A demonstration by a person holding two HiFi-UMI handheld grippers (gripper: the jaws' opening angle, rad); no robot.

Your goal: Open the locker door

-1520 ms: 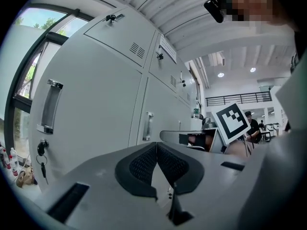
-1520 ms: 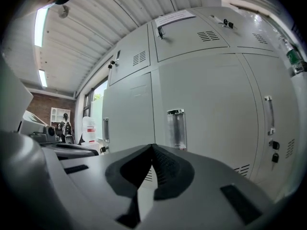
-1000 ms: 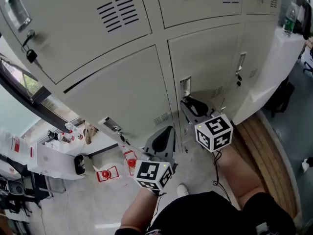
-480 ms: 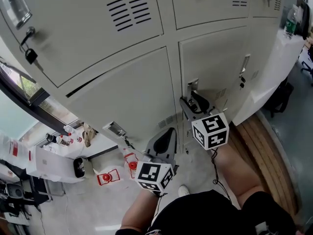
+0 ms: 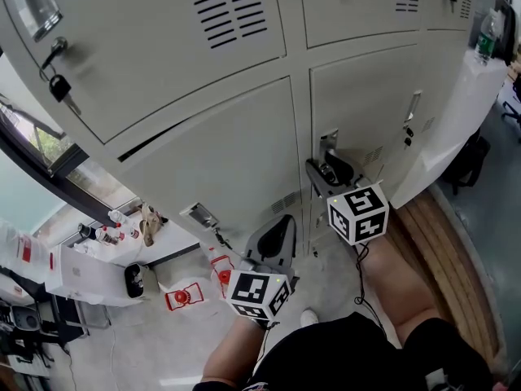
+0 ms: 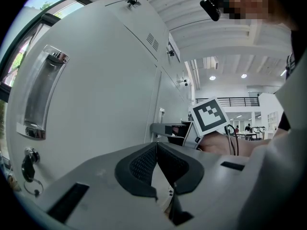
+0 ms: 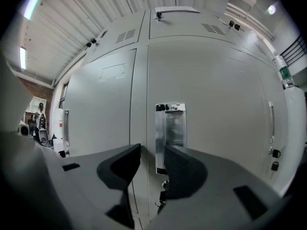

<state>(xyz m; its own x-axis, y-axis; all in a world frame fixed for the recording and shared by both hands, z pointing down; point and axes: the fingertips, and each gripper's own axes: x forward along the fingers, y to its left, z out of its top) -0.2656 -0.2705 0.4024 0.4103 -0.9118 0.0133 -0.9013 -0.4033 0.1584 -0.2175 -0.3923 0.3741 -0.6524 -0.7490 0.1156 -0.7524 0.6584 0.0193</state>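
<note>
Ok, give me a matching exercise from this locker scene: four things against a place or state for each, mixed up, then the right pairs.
Things:
1. left gripper
2. right gripper
3. door handle
4. bottle

Places or states:
A. jaws apart
B. stands on a white top at the far right of the head view
C. jaws together
D. shiny, set into the locker door

Pairs: 1-C, 2-A, 3-D, 4-B.

The right gripper's jaws have just been opening, then closing a little. Nothing is between them yet, and the door handle lies just ahead.
</note>
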